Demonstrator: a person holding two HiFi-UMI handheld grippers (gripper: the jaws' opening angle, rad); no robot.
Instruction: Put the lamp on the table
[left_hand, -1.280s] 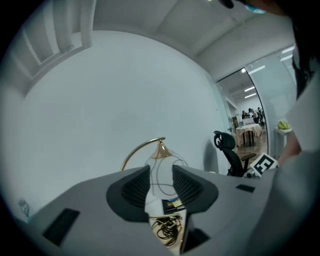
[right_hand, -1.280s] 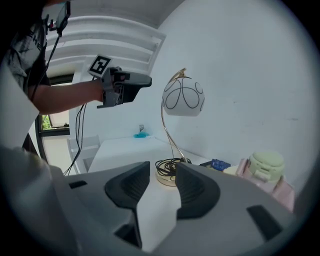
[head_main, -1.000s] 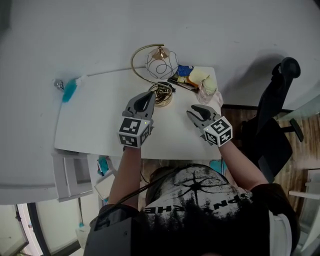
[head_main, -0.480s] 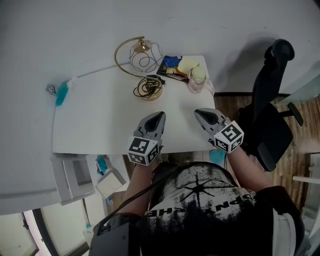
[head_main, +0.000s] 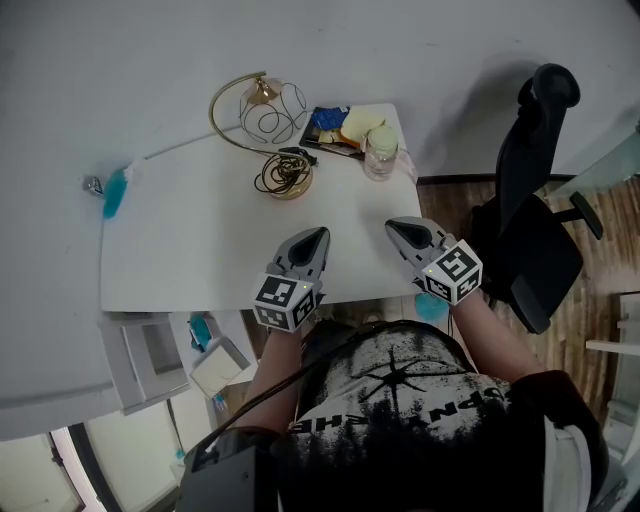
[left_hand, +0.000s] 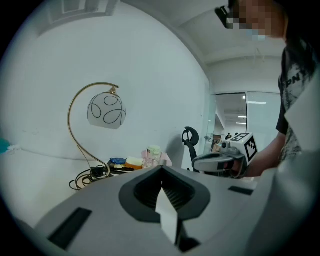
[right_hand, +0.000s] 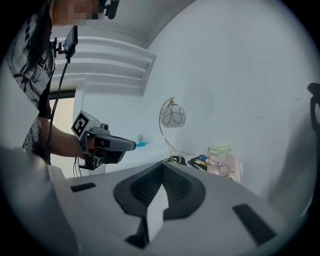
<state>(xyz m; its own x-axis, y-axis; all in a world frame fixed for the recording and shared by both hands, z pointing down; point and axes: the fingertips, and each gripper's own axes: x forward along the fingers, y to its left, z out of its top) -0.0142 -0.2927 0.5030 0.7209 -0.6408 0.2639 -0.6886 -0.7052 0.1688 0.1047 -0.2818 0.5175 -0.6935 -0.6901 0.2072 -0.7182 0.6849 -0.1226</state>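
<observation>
Now the lamp (head_main: 272, 118) is standing upright at the far edge of the bench (head_main: 180, 250). The left tongs (head_main: 316, 236) and the right tongs (head_main: 393, 226) are hovering over the near edge, both pinched together on nothing, well apart from the lamp.

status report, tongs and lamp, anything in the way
Left tongs shut, empty; right tongs shut, empty; both over the near edge of the table. Lamp standing on the far side, untouched. Jar and clutter beside it, nothing between.
</observation>
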